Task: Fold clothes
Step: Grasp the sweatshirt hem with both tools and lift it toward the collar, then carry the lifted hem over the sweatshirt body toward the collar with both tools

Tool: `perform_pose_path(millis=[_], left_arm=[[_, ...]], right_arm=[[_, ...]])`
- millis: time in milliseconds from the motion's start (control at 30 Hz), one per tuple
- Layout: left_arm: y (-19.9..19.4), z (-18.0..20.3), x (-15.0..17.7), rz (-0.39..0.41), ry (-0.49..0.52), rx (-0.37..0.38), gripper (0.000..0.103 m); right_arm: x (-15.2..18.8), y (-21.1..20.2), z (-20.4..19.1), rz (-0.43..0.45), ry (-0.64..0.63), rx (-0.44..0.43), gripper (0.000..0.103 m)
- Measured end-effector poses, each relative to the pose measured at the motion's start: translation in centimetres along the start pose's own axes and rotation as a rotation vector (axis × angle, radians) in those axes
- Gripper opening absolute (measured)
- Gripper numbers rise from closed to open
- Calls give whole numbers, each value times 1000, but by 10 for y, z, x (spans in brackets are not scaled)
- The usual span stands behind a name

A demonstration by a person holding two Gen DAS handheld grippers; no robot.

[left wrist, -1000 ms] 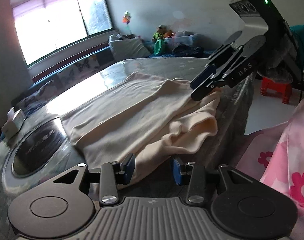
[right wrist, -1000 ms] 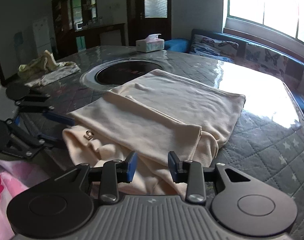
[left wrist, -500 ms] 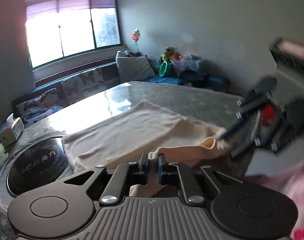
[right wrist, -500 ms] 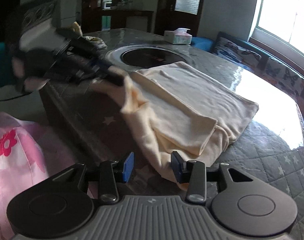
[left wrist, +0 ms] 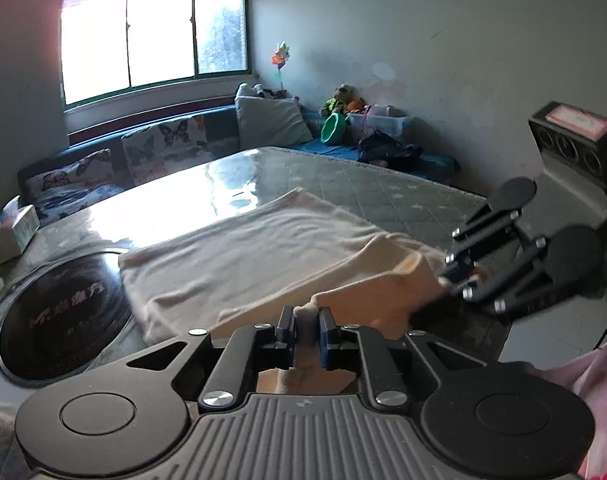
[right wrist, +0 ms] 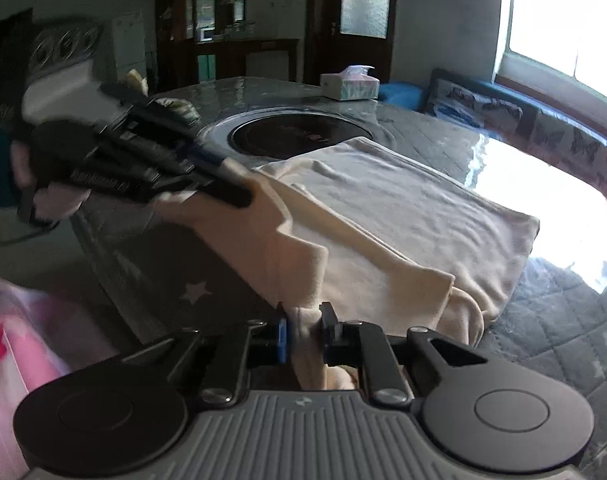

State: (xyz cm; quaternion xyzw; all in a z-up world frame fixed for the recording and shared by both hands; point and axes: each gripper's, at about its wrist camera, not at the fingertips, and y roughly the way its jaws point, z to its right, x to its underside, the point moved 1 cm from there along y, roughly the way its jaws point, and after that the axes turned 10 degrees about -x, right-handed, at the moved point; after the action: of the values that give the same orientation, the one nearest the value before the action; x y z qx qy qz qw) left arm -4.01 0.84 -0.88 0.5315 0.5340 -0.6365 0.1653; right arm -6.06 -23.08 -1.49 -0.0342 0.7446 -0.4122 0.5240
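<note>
Now left gripper [left wrist: 306,330] and right gripper [right wrist: 302,330] are pinching the cream garment [left wrist: 263,256] hem — right jaws closing, left easing open — cloth risks slipping.

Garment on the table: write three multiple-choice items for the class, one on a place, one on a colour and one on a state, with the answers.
1. The tissue box stands: A) on the table beyond the black round plate; B) inside a drawer; C) on a chair.
2. The garment is: A) blue; B) cream; C) green.
3. Its near edge is: A) flat on the table; B) rolled into a ball; C) lifted, pinched by both grippers.

Answers:
1 A: it sits on the far tabletop past the plate.
2 B: the cloth is pale cream throughout.
3 C: raised cloth is between the left gripper's opening jaws and the right gripper's closing jaws.
</note>
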Motion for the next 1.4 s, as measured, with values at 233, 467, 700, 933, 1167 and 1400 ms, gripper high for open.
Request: perform_pose_path(millis=[233, 467, 700, 933, 1167, 1400], left_arm=[[-22, 2, 23, -8, 38, -42, 46], [-21, 6, 41, -31, 149, -104, 46], [-16, 7, 53, -13, 242, -114, 19], [-33, 8, 45, 21, 184, -101, 11], [-73, 22, 34, 32, 148, -55, 11], [-99, 29, 15, 47, 141, -51, 11]], right_arm=[[-12, -4, 12, 35, 68, -15, 11], [-22, -6, 16, 67, 69, -5, 10], [-16, -8, 13, 91, 85, 13, 8], [-12, -28, 1, 132, 70, 9, 7], [-8, -68, -16, 140, 53, -50, 7], [-17, -103, -29, 158, 49, -76, 7]])
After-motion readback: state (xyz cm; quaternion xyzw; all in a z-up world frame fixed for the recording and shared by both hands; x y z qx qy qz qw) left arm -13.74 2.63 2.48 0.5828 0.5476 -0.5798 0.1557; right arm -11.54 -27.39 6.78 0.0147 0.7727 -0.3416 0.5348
